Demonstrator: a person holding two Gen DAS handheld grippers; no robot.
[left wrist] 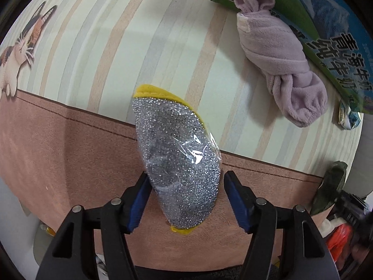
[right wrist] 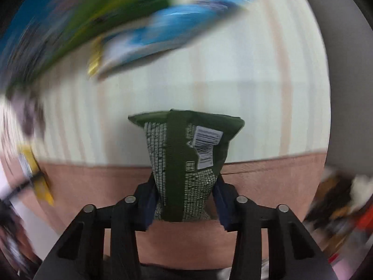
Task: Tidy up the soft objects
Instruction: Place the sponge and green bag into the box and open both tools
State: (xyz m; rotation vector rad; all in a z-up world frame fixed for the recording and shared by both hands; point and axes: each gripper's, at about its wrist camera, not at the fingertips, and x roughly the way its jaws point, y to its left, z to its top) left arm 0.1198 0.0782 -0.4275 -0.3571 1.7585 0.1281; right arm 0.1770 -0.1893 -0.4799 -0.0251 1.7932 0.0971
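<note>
**Left-wrist view: scouring pad between parted jaws, green packet pinched on the right**

Left-wrist camera looked almost straight down on a table covered by a striped cloth [left wrist: 98, 53] with a pinkish-brown border band [left wrist: 58, 144] and a printed cat at its far left. The left gripper [left wrist: 185, 200] stood with its jaws apart. Between them lay a silvery scouring pad [left wrist: 179, 163] with a yellow edge, sealed in clear film, resting partly on the brown band and partly on the stripes. The left blue pad sat right against the scourer's side, while a clear gap showed between the right pad and the scourer, so nothing was being squeezed. Well beyond, toward the upper right, a knotted lilac towel [left wrist: 277, 56] lay on the stripes, its far end overlapping a green and blue carton [left wrist: 331, 23] printed with Chinese characters. A small crumpled wrapper [left wrist: 348, 116] sat just beside the carton's near corner.

From the right-wrist camera, the right gripper [right wrist: 185, 197] was clamped on a dark green snack packet [right wrist: 186, 158], both pads pressing its lower part so the waist narrowed, barcode side facing the lens and the packet's wide top edge pointing away. Everything behind it was smeared by motion blur; only the stripes, the brown band and a blue and white bag [right wrist: 163, 32] could be made out.
</note>
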